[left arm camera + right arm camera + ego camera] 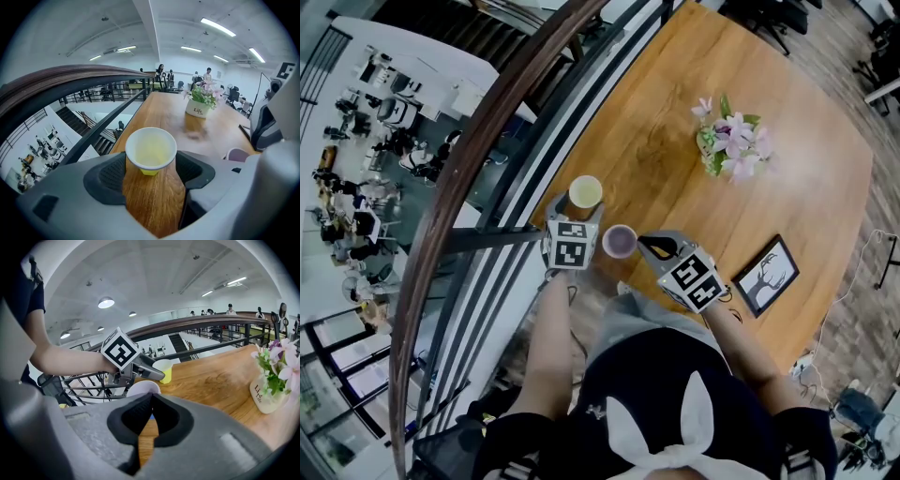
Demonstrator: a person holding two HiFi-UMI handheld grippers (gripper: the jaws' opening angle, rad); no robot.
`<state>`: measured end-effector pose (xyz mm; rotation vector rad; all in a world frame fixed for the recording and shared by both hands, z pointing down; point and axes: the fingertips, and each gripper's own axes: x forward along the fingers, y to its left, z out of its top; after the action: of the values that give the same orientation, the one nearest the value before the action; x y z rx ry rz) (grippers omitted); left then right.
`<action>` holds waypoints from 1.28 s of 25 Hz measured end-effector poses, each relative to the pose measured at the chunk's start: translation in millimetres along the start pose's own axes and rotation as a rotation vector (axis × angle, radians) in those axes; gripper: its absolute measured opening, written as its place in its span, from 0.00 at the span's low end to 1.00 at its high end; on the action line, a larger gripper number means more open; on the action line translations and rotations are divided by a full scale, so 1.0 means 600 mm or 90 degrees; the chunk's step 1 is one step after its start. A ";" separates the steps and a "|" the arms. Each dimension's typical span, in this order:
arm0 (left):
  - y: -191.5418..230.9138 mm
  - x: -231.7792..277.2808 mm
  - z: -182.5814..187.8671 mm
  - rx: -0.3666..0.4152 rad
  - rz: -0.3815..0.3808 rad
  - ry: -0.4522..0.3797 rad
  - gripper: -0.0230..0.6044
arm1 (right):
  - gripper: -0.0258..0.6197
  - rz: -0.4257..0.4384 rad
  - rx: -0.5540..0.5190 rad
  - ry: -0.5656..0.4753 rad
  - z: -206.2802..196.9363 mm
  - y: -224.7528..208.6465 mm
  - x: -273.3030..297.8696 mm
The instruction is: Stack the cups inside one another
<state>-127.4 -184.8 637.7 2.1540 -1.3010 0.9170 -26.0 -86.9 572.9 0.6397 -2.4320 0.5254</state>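
- Wood with a smooth, glossy brown grain makes up the table (pixel 675 112), which bears a white flower pot (pixel 199 108) of pink and lilac blooms.
- Small, round and tapered, the yellow cup (pixel 585 191) has a thin wall and a pale rim. It stands upright well apart from the flower pot, toward the table edge that runs along the railing.
- Of the same tapered shape, the purple cup (pixel 620 241) also stands upright, well apart from the flower pot on that same side.
- Grey moulded shells and black ribbed pads form the left gripper (pixel 151 174). Its jaws are spread wide with the yellow cup standing between them, and neither pad presses on it.
- Built the same way, the right gripper (pixel 149 399) has its jaws closed together with nothing clamped. The purple cup sits just beyond their tips, and whether they touch it cannot be told.
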 end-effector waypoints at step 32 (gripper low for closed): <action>0.009 -0.082 0.072 0.015 0.020 -0.116 0.56 | 0.04 -0.008 -0.020 -0.011 0.010 0.019 -0.020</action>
<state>-135.1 -187.6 572.5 2.2865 -1.4207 0.7661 -26.0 -76.9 558.8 0.6481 -2.4454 0.4775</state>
